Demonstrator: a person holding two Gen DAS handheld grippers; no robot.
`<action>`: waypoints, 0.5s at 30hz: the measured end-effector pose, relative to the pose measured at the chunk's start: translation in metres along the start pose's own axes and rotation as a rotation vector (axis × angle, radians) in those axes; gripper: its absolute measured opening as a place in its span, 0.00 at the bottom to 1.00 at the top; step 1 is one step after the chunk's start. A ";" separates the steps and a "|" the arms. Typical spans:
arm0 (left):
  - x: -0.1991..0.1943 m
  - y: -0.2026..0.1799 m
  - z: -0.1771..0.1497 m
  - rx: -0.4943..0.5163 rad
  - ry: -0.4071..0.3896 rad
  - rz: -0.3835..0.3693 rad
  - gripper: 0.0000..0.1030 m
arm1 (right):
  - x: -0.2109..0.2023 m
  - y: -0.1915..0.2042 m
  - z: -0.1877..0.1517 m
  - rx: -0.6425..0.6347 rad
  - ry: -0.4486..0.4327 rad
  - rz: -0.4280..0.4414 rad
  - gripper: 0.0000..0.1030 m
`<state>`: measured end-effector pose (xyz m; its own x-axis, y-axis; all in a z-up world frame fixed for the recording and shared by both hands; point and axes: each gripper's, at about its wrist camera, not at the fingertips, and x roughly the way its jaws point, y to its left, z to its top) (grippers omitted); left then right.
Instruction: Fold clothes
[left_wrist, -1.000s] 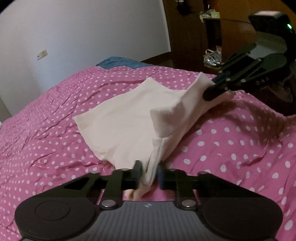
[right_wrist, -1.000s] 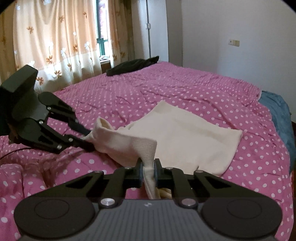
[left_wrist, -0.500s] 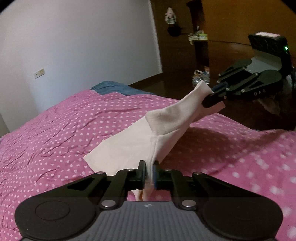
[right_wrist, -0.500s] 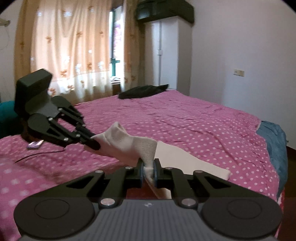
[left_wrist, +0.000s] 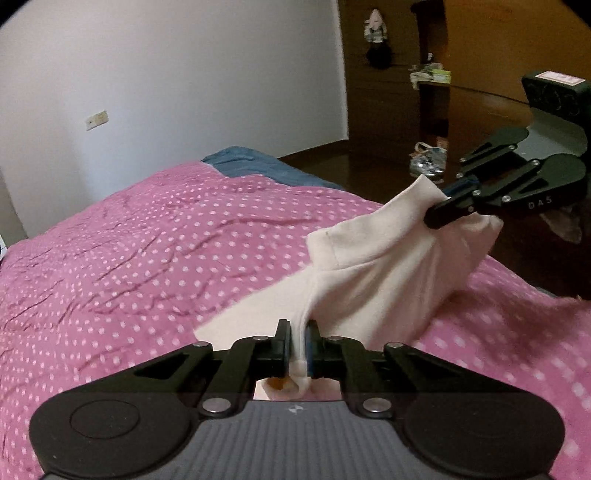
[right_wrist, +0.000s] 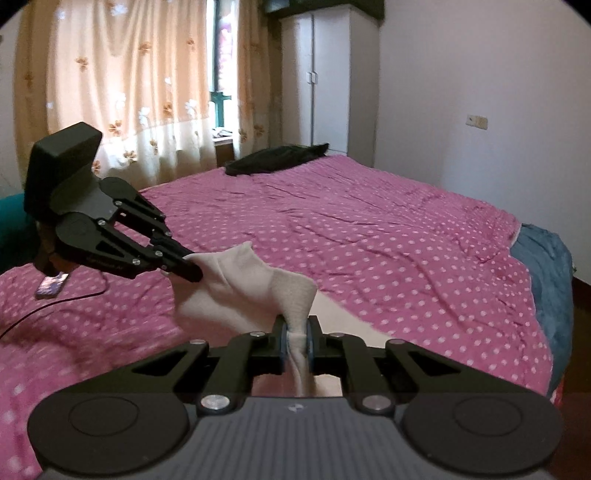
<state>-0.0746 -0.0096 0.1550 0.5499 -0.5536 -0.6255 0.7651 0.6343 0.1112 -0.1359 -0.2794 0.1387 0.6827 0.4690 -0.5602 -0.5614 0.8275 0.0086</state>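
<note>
cloth is pinched in both claws: left gripper (left_wrist: 298, 345) and right gripper (right_wrist: 295, 347) are each clamped on the cream garment (left_wrist: 384, 280), held raised above the pink bedspread (left_wrist: 147, 258), apparently for folding over.

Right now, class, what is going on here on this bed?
A person is folding a cream garment on a pink polka-dot bedspread. The left tongs and right tongs are each shut on one end of its near edge, holding that edge above the bed while the rest trails down onto the spread.
</note>
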 end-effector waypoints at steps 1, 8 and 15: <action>0.010 0.007 0.005 -0.006 0.008 0.003 0.09 | 0.008 -0.008 0.005 0.006 0.012 -0.007 0.09; 0.094 0.048 0.020 -0.068 0.078 0.036 0.07 | 0.083 -0.062 0.014 0.049 0.088 -0.041 0.09; 0.150 0.079 0.001 -0.213 0.161 0.028 0.07 | 0.152 -0.097 -0.013 0.122 0.146 -0.048 0.09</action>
<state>0.0686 -0.0430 0.0705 0.4967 -0.4521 -0.7409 0.6528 0.7572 -0.0244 0.0161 -0.2923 0.0417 0.6271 0.3857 -0.6767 -0.4627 0.8834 0.0746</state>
